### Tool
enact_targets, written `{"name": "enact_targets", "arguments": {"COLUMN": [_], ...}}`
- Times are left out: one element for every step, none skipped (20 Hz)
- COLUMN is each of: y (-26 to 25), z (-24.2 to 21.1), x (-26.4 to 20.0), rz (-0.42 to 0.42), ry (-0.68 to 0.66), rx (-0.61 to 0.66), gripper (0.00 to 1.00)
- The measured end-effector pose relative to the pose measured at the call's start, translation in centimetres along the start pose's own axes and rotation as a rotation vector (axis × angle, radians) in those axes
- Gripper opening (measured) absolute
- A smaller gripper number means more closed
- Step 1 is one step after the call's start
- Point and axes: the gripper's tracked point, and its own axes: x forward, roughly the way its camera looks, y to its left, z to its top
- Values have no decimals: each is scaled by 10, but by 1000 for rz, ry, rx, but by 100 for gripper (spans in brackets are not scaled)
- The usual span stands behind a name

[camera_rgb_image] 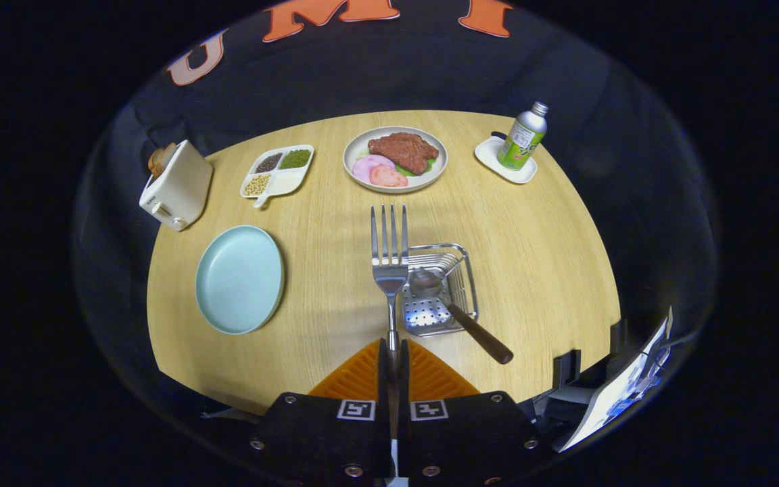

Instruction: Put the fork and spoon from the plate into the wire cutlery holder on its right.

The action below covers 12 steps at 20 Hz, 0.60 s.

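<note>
My gripper (393, 358) is shut on the handle of a metal fork (389, 253), which sticks out straight ahead of the fingers with its tines pointing away. Just right of the fork's head sits the wire cutlery holder (468, 281), seen from above. A spoon (427, 283) with a dark wooden handle rests in the holder, its bowl inside and its handle leaning out toward me on the right. The pale blue plate (239, 279) lies bare to the left of the fingers.
Beyond the fork stand a plate of meat and ham (395, 159), a divided tray of grains (278, 170), a white toaster with bread (176, 184) at the far left, and a bottle (523, 136) on a white saucer at the far right. A device with cables (623, 389) hangs off the table's near right edge.
</note>
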Motion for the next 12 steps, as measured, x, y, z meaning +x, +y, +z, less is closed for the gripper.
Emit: {"name": "enact_targets", "arguments": {"y": [-4, -7, -11, -14, -15, -16, -17, -19, -21, -23, -24, -25], "z": [-5, -12, -18, -24, -28, -31, -31, -31, -28, -25, -24, -20], "x": [5, 10, 17, 23, 27, 29, 30, 30, 31, 32, 32, 31], "rz": [-2, -2, -13, -21, -22, -19, -19, -20, -18, -20, -20, -16], "ry": [16, 42, 61, 81, 94, 100, 100, 99, 96, 94, 91, 86], "rx": [-3, -14, -19, -16, -8, -3, 1, 4, 8, 18, 23, 25], "gripper": [5, 5, 5, 5, 5, 5, 5, 5, 5, 6, 6, 7]}}
